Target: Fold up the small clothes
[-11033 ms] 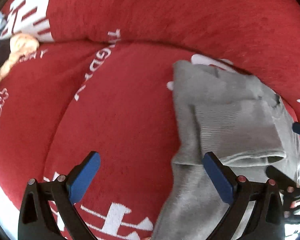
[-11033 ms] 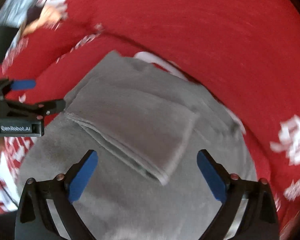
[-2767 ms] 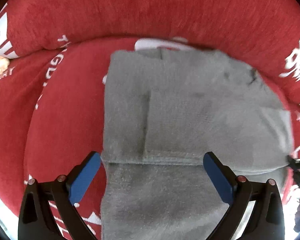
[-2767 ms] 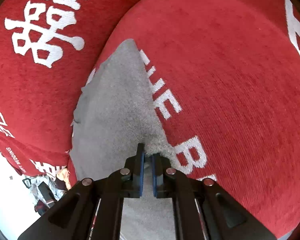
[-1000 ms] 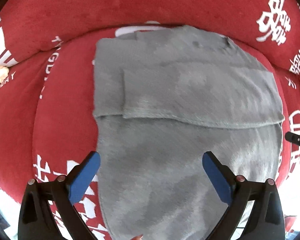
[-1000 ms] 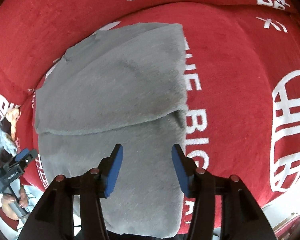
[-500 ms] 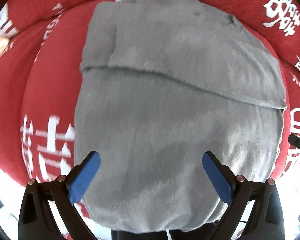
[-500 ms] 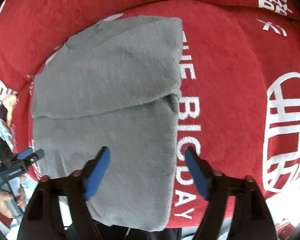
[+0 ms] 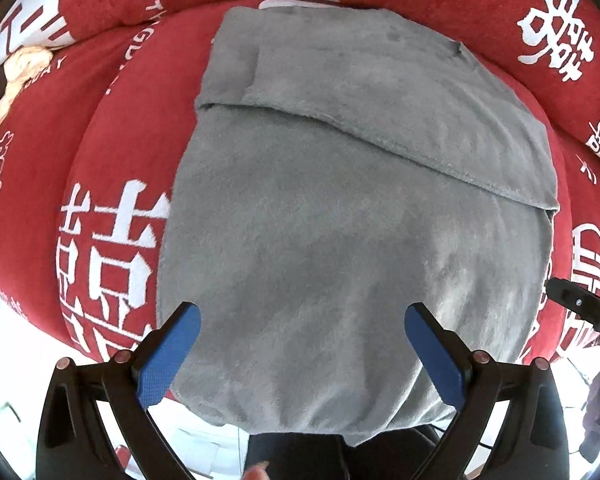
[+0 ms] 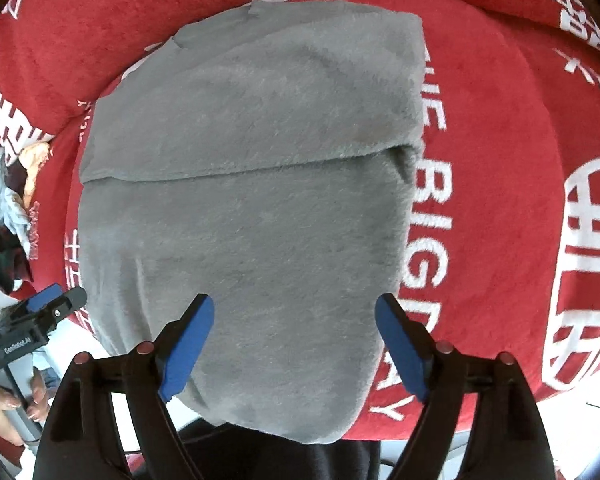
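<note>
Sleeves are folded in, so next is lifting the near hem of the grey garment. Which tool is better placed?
Neither clearly: both fit. The left tool and right tool, its jaws opening, hover over the grey garment near its near hem, each toward its own side, nothing gripped. Use both.

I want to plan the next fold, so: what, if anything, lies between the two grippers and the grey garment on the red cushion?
Nothing visible does. The grey garment lies bare on the red cushion, directly under the open left gripper. The right gripper hangs over its near part, jaws opening, nothing between them.
</note>
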### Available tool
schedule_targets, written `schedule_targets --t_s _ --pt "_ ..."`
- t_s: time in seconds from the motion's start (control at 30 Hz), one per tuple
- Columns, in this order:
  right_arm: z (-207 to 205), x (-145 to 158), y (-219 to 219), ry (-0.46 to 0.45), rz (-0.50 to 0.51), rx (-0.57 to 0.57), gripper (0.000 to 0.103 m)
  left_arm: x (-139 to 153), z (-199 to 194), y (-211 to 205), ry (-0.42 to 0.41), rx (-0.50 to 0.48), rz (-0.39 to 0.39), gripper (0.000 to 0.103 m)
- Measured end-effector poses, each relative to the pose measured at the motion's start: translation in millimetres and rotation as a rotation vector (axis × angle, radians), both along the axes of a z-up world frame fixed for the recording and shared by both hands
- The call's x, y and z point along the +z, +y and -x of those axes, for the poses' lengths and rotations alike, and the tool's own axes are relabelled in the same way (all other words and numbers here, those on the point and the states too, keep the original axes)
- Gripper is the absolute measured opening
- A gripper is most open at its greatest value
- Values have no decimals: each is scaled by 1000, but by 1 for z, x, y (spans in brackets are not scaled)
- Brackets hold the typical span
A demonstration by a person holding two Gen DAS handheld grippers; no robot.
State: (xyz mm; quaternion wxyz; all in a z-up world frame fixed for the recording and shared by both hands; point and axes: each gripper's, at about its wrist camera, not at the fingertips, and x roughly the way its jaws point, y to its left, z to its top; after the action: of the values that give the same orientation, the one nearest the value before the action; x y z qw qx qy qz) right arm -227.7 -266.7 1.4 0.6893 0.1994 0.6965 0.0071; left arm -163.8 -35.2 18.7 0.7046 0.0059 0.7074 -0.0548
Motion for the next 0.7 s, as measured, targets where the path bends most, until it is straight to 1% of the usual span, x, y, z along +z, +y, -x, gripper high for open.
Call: schedule_targets --t_s 0.1,0.17,0.23,0.3,0.43,0.57,0.7 --pt "11 0 -1 -11 -25 -34 85 -9 3 17 11 -2 22 102" --pt "23 -1 -5 -3 -39 -71 85 -14 7 29 22 -6 18 102" --pt "39 -4 -11 7 -68 -107 85 -17 19 43 32 -8 27 102" --pt "57 -7 -12 21 -78 -132 85 -21 33 57 55 -18 61 102" --pt "91 -16 -5 47 -123 -155 85 -33 60 79 88 -40 103 102" --pt "130 -36 6 108 -195 -176 85 -52 87 98 129 -46 155 102" --pt "164 -70 15 178 -260 -201 85 -79 109 115 175 -34 188 102"
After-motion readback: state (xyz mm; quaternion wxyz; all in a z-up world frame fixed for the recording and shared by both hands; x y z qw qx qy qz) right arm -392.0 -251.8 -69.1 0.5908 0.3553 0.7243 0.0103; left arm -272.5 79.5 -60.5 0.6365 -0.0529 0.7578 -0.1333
